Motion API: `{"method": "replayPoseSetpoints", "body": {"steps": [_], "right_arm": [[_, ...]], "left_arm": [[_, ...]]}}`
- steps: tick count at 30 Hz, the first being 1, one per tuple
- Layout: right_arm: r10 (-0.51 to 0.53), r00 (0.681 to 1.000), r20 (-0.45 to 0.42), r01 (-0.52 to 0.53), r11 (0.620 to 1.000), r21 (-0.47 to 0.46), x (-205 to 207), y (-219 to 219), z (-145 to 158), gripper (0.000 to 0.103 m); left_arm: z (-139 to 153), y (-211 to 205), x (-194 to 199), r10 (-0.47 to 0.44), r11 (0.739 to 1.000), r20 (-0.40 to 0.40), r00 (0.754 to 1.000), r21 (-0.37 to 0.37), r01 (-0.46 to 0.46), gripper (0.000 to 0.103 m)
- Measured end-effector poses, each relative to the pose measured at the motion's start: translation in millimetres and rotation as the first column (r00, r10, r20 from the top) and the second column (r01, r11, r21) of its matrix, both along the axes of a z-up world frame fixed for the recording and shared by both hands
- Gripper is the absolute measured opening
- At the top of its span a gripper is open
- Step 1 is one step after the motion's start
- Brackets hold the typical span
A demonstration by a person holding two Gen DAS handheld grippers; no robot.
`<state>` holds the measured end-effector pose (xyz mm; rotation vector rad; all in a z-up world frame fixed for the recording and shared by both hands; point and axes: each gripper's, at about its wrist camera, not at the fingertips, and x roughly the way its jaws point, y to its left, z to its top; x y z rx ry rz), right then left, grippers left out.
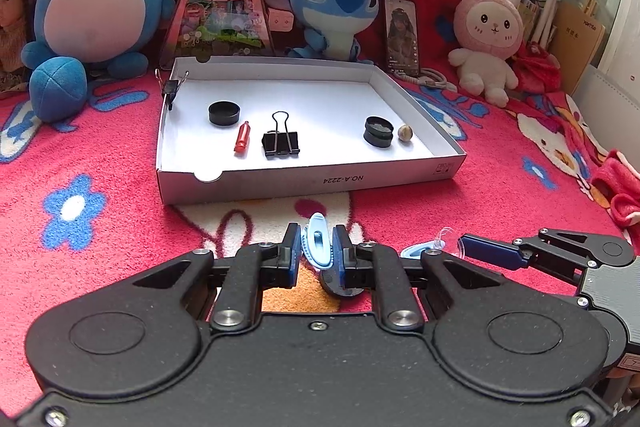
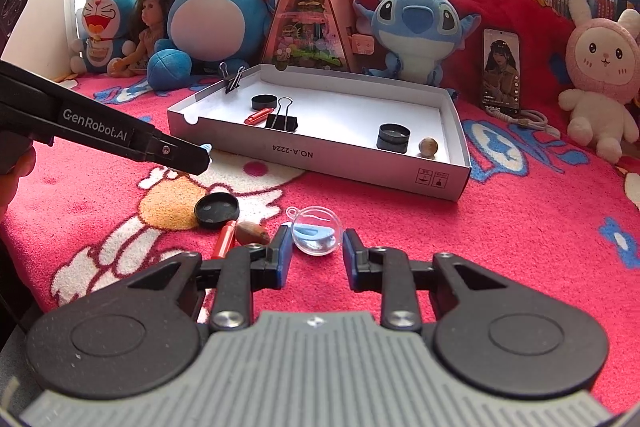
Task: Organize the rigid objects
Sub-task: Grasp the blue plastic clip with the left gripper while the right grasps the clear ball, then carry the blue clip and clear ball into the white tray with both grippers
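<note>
Left claw (image 1: 316, 251) clamped on blue clip (image 1: 318, 243), held just above red blanket (image 1: 100, 163). Right claw (image 2: 316, 255) narrowed around clear ball (image 2: 317, 231) w/ blue bit inside; left pad touching, right pad maybe a hair off, can't tell for sure. White box (image 2: 320, 163) ahead holds 2 black caps, red tube, binder clip, nut. Loose on blanket near right claw: black lid (image 2: 216, 209), red tube (image 2: 224, 243), brown nut (image 2: 251, 233).

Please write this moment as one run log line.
left gripper: shut on blue clip | right gripper: shut on clear ball | white box: ahead
</note>
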<state>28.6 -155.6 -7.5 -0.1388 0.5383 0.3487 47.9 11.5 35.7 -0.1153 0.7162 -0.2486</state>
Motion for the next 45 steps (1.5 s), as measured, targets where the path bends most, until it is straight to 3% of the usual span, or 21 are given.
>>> {"method": "replayPoseSetpoints", "body": {"steps": [14, 24, 29, 36, 45], "right_arm": [[-0.105, 0.994, 0.024, 0.104, 0.994, 0.019, 35.5, -14.6, 26.4, 0.032], [-0.151, 0.988, 0.027, 0.150, 0.989, 0.014, 97.1, -30.2, 57.8, 0.032], [-0.148, 0.987, -0.063, 0.151, 0.988, 0.035, 148.4, -31.8, 68.2, 0.032], [-0.162, 0.970, -0.181, 0.167, 0.986, 0.009, 205.5, -25.1, 55.4, 0.032], [-0.170, 0.948, -0.271, 0.176, 0.984, -0.004, 233.2, -19.4, 32.4, 0.032]], "left_arm": [[18.3, 26.7, 39.0, 0.074, 0.997, 0.017, 0.997, -0.034, -0.073, 0.016], [36.6, 49.7, 113.1, 0.125, 0.989, -0.005, 0.992, -0.078, -0.125, 0.016], [38.2, 45.7, 167.2, 0.107, 0.987, -0.092, 0.990, -0.106, -0.117, 0.016], [17.4, 35.8, 232.1, 0.139, 0.985, -0.192, 0.972, -0.072, -0.155, 0.016], [-8.6, 34.7, 257.2, 0.179, 0.981, -0.226, 0.958, -0.032, -0.191, 0.016]]}}
